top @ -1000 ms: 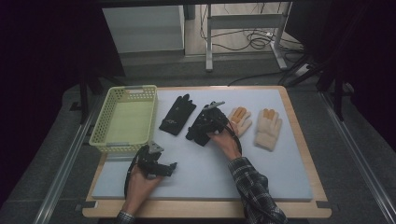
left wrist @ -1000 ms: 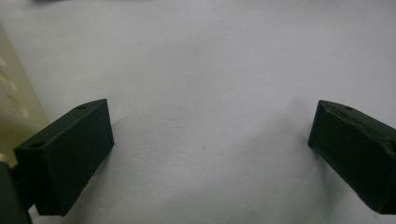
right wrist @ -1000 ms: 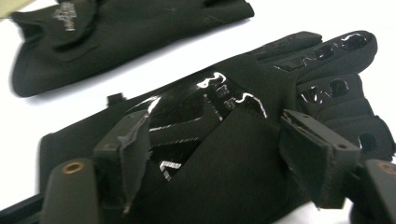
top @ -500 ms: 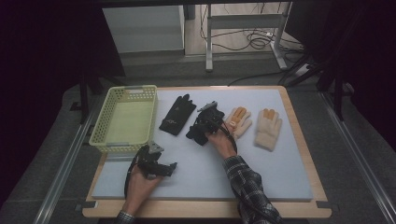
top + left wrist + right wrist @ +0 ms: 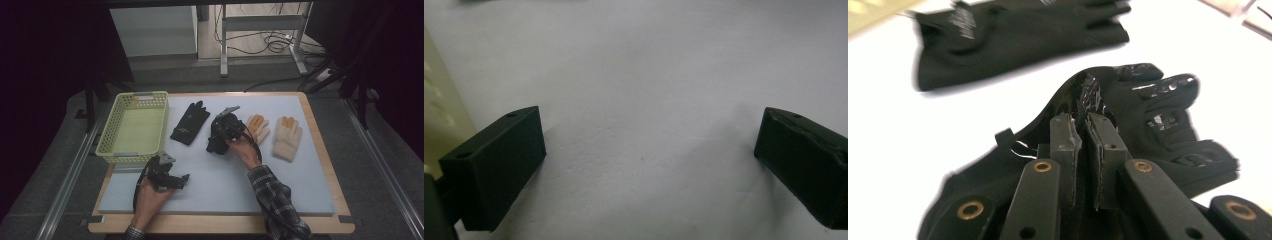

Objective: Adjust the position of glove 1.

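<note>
My right tongs are clamped on the black glove: jaws have just been closing, and they're now nearly together w/ a pinched ridge of glove fabric between the pads. The rest of the glove sags below and to both sides of the tongs, its shiny fingers fanned out to the right of the jaw tips. In the high view the right tongs sit over that same glove, hand behind them.

A second black glove lies flat past the jaw tips, apart from the held one; in the high view it is just left of the right tongs. Two tan gloves lie on the other side: the nearer tan glove just beside my right hand, the farther tan glove a bit beyond it.

Left tongs are wide open, nothing between the jaws, only bare mat under them. They rest low on the table, well apart from the held glove, which is up and to their right. The yellow-green basket is just beside them, on the far-left side.

Surface: pale grey mat on a wood-edged table. Beyond it a dark room, grey floor, metal frame legs and loose cables at the back.
</note>
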The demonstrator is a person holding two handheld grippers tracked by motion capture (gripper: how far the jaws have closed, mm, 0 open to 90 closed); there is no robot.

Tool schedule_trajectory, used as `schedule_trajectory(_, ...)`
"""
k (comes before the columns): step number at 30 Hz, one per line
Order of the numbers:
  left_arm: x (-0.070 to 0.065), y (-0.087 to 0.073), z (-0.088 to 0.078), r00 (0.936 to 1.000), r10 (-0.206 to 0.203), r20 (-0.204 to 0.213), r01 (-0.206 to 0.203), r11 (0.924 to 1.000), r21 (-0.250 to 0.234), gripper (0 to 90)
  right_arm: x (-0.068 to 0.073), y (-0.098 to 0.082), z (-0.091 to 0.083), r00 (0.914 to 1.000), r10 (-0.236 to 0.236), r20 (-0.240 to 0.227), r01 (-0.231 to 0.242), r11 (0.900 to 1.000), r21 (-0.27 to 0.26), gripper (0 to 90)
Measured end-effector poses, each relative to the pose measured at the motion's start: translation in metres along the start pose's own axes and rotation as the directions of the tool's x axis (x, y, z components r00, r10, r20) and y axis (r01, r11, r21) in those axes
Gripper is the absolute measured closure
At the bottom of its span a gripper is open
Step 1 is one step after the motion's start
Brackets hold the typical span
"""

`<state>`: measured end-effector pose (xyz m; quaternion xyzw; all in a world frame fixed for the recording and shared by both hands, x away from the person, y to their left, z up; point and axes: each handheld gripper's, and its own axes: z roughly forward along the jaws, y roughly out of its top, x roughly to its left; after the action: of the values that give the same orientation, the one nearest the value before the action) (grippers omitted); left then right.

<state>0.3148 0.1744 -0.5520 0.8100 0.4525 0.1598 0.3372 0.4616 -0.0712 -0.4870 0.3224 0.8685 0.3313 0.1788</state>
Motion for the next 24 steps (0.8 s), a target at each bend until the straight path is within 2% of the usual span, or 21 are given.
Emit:
schedule_trajectory(5, 0.000, 0.000, 0.000, 1.0000, 0.002, 0.000, -0.002, 1.0000, -0.001, 0.0, 0.017, -0.002, -0.035, 0.9968, -0.056, -0.057, 0.053, 0.998, -0.044, 81.2)
schedule_trajectory(9, 0.000, 0.000, 0.000, 1.0000, -0.003, -0.001, 0.003, 1.0000, -0.005, 0.0, 0.036, -0.011, -0.060, 0.9903, -0.057, -0.127, 0.047, 0.996, -0.081, 81.0)
schedule_trajectory(12, 0.000, 0.000, 0.000, 1.0000, -0.003, -0.001, 0.003, 1.0000, -0.006, 0.0, 0.056, -0.023, -0.073, 0.9842, -0.083, -0.156, 0.071, 0.994, -0.085, 80.7)
schedule_trajectory(16, 0.000, 0.000, 0.000, 1.0000, -0.005, -0.001, 0.005, 1.0000, -0.006, 0.0, 0.076, -0.044, -0.075, 0.9766, -0.083, -0.198, 0.070, 0.995, -0.075, 80.3)
schedule_trajectory(17, 0.000, 0.000, 0.000, 1.0000, -0.005, -0.001, 0.005, 1.0000, -0.006, 0.0, 0.076, -0.044, -0.075, 0.9766, -0.083, -0.198, 0.070, 0.995, -0.075, 80.3)
schedule_trajectory(18, 0.000, 0.000, 0.000, 1.0000, -0.006, -0.001, 0.006, 1.0000, -0.006, 0.0, 0.084, -0.054, -0.070, 0.9739, -0.083, -0.211, 0.072, 0.996, -0.061, 78.6)
schedule_trajectory(19, 0.000, 0.000, 0.000, 1.0000, -0.005, -0.001, 0.005, 1.0000, -0.006, 0.0, 0.085, -0.057, -0.069, 0.9730, -0.085, -0.215, 0.074, 0.996, -0.056, 77.0)
schedule_trajectory(20, -0.001, 0.000, 0.000, 1.0000, -0.007, 0.000, 0.007, 1.0000, -0.006, 0.0, 0.089, -0.062, -0.064, 0.9718, -0.089, -0.218, 0.081, 0.996, -0.042, 71.6)
schedule_trajectory(24, 0.000, 0.000, 0.000, 1.0000, -0.004, -0.001, 0.004, 1.0000, -0.006, 0.0, 0.082, -0.062, -0.065, 0.9744, -0.066, -0.215, 0.052, 0.996, -0.070, 58.8)
